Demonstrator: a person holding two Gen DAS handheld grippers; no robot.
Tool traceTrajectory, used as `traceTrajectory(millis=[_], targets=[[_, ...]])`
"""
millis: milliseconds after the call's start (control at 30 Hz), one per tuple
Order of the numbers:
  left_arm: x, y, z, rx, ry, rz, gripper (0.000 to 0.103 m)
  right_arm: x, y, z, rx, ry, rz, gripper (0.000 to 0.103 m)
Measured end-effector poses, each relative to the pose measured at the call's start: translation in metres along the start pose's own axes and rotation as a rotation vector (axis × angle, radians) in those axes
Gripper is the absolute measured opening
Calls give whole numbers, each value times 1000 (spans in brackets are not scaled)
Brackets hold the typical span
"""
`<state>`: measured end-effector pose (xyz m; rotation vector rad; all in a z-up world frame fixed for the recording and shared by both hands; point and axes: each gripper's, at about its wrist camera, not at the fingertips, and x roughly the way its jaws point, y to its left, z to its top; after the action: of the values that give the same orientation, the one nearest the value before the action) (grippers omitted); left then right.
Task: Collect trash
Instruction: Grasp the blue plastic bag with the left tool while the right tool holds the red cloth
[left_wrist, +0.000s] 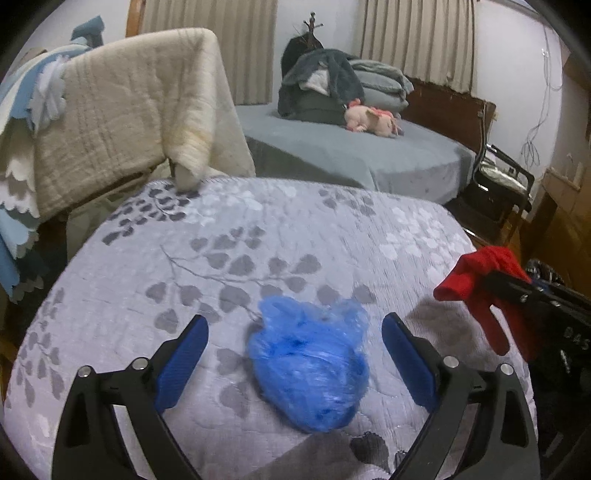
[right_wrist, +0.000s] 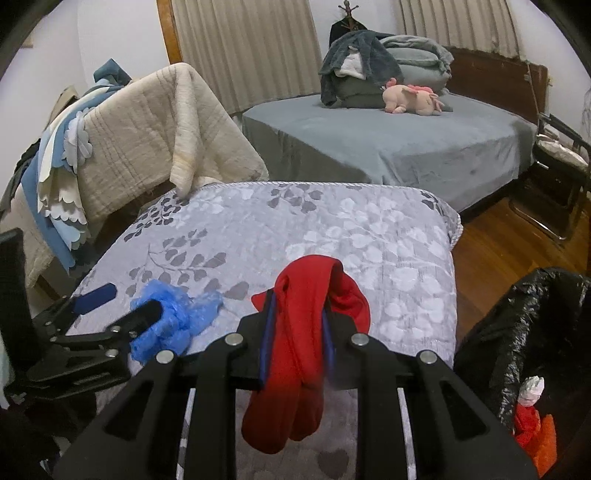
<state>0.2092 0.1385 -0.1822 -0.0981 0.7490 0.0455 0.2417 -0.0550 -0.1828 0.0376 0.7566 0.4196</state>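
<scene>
Blue bag (left_wrist: 308, 365) lies crumpled on bed quilt (left_wrist: 258, 236), btwn wide-apart left gripper (left_wrist: 295, 354) jaws, not yet pinched. Right gripper (right_wrist: 295, 332) clamps red cloth (right_wrist: 306, 332). Next: close left, drop both into black bin bag (right_wrist: 524, 332).

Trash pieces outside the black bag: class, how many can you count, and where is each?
2. A blue plastic wad lies on the leaf-patterned quilt between the open left gripper's fingers; a red cloth hangs clamped in the right gripper.
</scene>
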Motion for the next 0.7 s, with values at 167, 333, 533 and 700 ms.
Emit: traceTrajectory(millis=[167, 333, 533, 700], targets=[[18, -7, -10, 3, 62, 2, 86, -4, -7, -8, 10, 10, -1, 21], [29, -8, -19, -10, 118, -12, 70, -9, -9, -13, 11, 13, -6, 21], [27, -9, -19, -26, 122, -40, 56, -17, -7, -16, 0, 9, -9, 21], [14, -17, -14, -13, 92, -51, 54, -29, -6, -13, -2, -11, -9, 21]])
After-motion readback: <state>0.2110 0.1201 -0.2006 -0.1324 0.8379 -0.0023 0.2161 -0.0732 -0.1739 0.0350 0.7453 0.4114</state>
